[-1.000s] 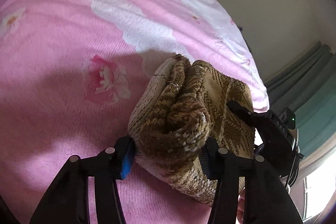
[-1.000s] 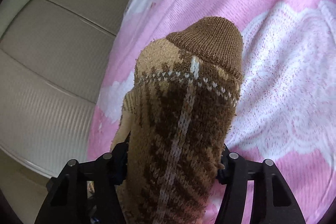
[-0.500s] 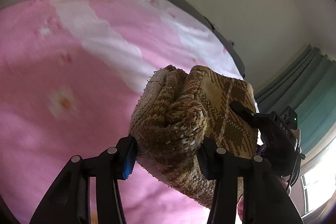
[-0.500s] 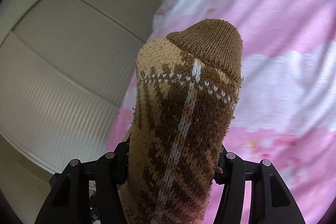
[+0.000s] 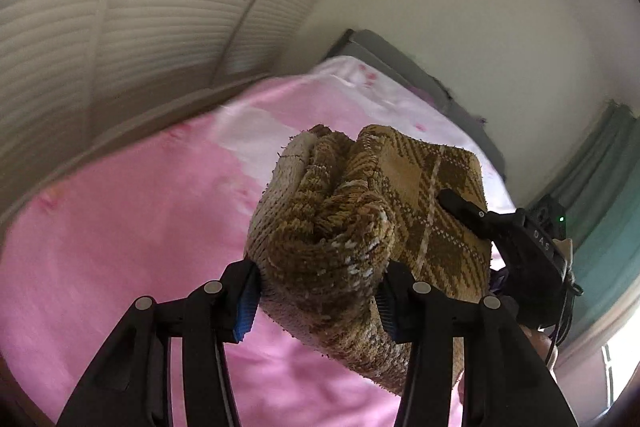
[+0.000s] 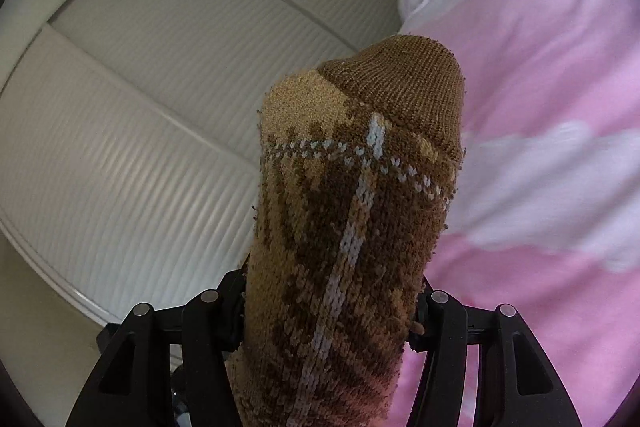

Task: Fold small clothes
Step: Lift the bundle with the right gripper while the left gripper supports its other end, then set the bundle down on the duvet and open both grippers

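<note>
Brown plaid knit fills both claws: the left gripper pinches the bunched end of the sock, and the right gripper is clamped on its length, toe pointing to 12 o'clock. Over the last second both have tilted up and lifted it off the pink bedspread, so I judge the fold is being carried, not yet laid. Ribbed wardrobe doors stand at 10 o'clock, a green curtain at 3. Nothing blocks the way down.
</note>
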Motion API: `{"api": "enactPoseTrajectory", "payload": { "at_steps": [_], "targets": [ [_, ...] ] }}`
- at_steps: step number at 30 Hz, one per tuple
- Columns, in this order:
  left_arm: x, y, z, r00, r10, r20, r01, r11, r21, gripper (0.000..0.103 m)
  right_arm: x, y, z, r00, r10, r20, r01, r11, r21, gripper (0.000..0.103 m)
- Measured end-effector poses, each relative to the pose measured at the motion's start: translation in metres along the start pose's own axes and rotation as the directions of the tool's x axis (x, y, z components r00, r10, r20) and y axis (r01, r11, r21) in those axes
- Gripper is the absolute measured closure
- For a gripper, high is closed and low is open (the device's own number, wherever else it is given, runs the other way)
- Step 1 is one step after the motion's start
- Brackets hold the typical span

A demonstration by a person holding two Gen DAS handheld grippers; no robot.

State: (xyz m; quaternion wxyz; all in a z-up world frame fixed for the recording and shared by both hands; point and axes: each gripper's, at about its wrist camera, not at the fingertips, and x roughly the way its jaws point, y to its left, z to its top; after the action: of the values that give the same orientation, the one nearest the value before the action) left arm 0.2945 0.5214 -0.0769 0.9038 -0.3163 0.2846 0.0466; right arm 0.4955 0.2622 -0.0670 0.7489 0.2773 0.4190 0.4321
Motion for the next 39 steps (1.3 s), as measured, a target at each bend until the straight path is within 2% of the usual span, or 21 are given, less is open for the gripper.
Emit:
{"api": "enactPoseTrajectory", "payload": {
  "at_steps": [3,7,10,13,17,21,23,25,27,29,30,32,34,35,37,39],
  "targets": [
    [0.015,0.040,0.012,1.000,0.027,0.006,-0.027,1.000,-0.010,0.055,0.062,0.005,0.002,0.999,0.011,-0.032,-0.010,1.000,0.006,0.045],
    [0.040,0.085,0.016,1.000,0.014,-0.001,-0.014,0.999,-0.041,0.055,0.133,-0.009,0.001,0.997,0.003,-0.077,0.001,0.999,0.050,0.045],
    [0.062,0.117,0.009,0.999,0.016,-0.036,-0.019,0.996,-0.085,0.055,0.164,-0.027,0.002,0.993,-0.019,-0.113,0.024,0.998,0.049,0.045],
    [0.081,0.136,-0.010,0.998,0.026,-0.064,-0.033,0.993,-0.115,0.051,0.188,-0.042,-0.005,0.984,-0.087,-0.156,0.093,0.995,0.035,0.044],
    [0.094,0.147,-0.019,0.999,0.000,-0.038,-0.005,0.990,-0.141,0.041,0.199,-0.064,-0.005,0.969,-0.168,-0.181,0.175,0.984,0.026,0.038],
    [0.086,0.146,-0.023,1.000,0.005,-0.026,-0.008,0.991,-0.130,0.035,0.203,-0.066,0.001,0.956,-0.245,-0.162,0.250,0.968,0.008,0.024],
    [0.076,0.140,-0.022,1.000,0.020,-0.016,-0.021,0.993,-0.118,0.036,0.194,-0.057,0.003,0.943,-0.296,-0.151,0.293,0.955,-0.041,0.023],
    [0.055,0.132,-0.022,0.998,0.066,-0.001,-0.065,0.994,-0.090,0.038,0.174,-0.043,-0.005,0.935,-0.325,-0.140,0.318,0.945,-0.073,0.023],
    [0.038,0.121,-0.023,0.994,0.103,0.037,-0.100,0.992,-0.074,0.038,0.138,-0.036,-0.014,0.934,-0.346,-0.091,0.336,0.936,-0.106,0.023],
    [0.014,0.101,-0.027,0.985,0.143,0.101,-0.142,0.990,-0.018,0.038,0.127,-0.032,-0.007,0.928,-0.373,-0.023,0.363,0.915,-0.176,0.023],
    [0.007,0.088,-0.029,0.981,0.153,0.122,-0.158,0.987,0.025,0.038,0.118,-0.022,-0.007,0.926,-0.377,0.023,0.371,0.894,-0.251,0.023],
    [0.002,0.054,-0.034,0.976,0.148,0.161,-0.173,0.973,0.154,0.038,0.103,-0.011,-0.023,0.925,-0.373,0.073,0.373,0.854,-0.363,0.023],
    [0.002,0.031,-0.038,0.977,0.097,0.191,-0.144,0.959,0.246,0.038,0.103,0.011,-0.031,0.928,-0.358,0.102,0.356,0.774,-0.523,0.023],
    [0.006,0.023,-0.039,0.979,0.078,0.189,-0.131,0.949,0.287,0.038,0.107,0.016,-0.034,0.930,-0.352,0.106,0.345,0.735,-0.584,0.023],
    [0.025,0.017,-0.038,0.983,0.095,0.157,-0.143,0.931,0.335,0.038,0.111,0.023,-0.042,0.942,-0.326,0.082,0.297,0.690,-0.660,0.023],
    [0.045,0.025,-0.034,0.988,0.109,0.107,-0.138,0.936,0.323,0.038,0.130,0.021,-0.042,0.945,-0.324,0.040,0.261,0.675,-0.690,0.023]
  ]
}}
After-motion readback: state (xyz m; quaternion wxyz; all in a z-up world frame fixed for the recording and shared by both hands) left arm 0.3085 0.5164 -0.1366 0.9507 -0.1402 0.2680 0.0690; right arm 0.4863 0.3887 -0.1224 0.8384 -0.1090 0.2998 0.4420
